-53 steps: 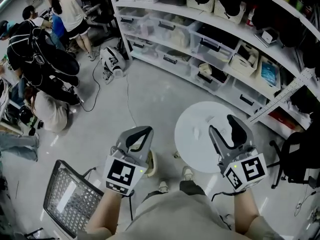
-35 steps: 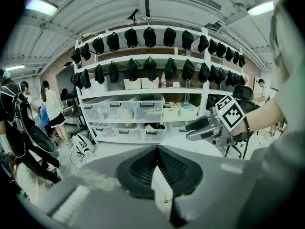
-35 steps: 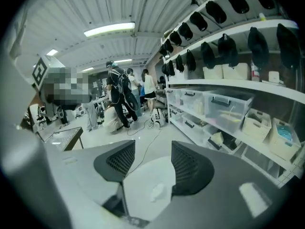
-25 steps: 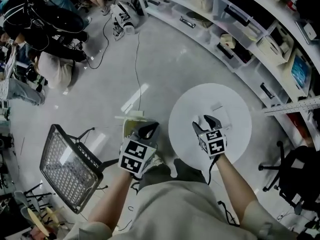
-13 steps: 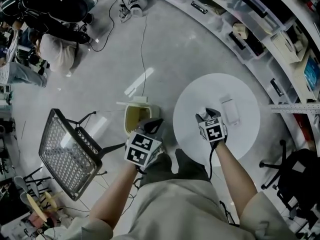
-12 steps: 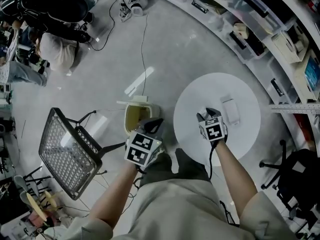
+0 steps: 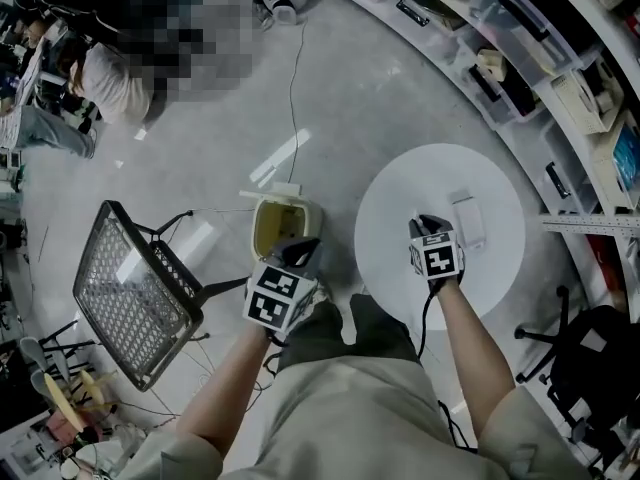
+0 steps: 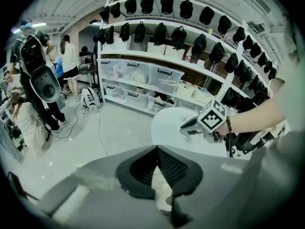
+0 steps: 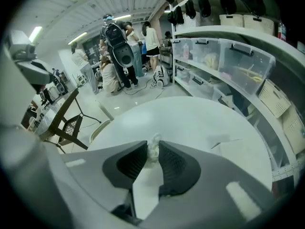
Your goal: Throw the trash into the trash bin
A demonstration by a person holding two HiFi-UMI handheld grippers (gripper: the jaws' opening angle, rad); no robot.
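A crumpled white paper wad (image 9: 154, 144) lies on the round white table (image 7: 400, 203), and my right gripper (image 9: 152, 152) is shut on it; its jaws have just been closing, with the wad pinched between the pads. In the head view the right gripper (image 7: 426, 222) points down at the table's middle. A flat white paper (image 7: 467, 221) lies just right of it. The cream trash bin (image 7: 282, 225), lid open, stands on the floor left of the table. My left gripper (image 7: 301, 252) hovers at the bin's near rim, shut with nothing held (image 8: 157, 150).
A tipped black mesh chair (image 7: 130, 303) lies left of the bin. Shelves with plastic boxes (image 7: 500, 58) curve behind the table. A cable (image 7: 292, 98) runs over the floor. People stand at the far left (image 7: 95, 78). A black office chair (image 7: 600, 353) stands at right.
Both grippers have come down. The right one has closed its jaws on the paper wad on the table. The left one has shifted toward the bin's rim.
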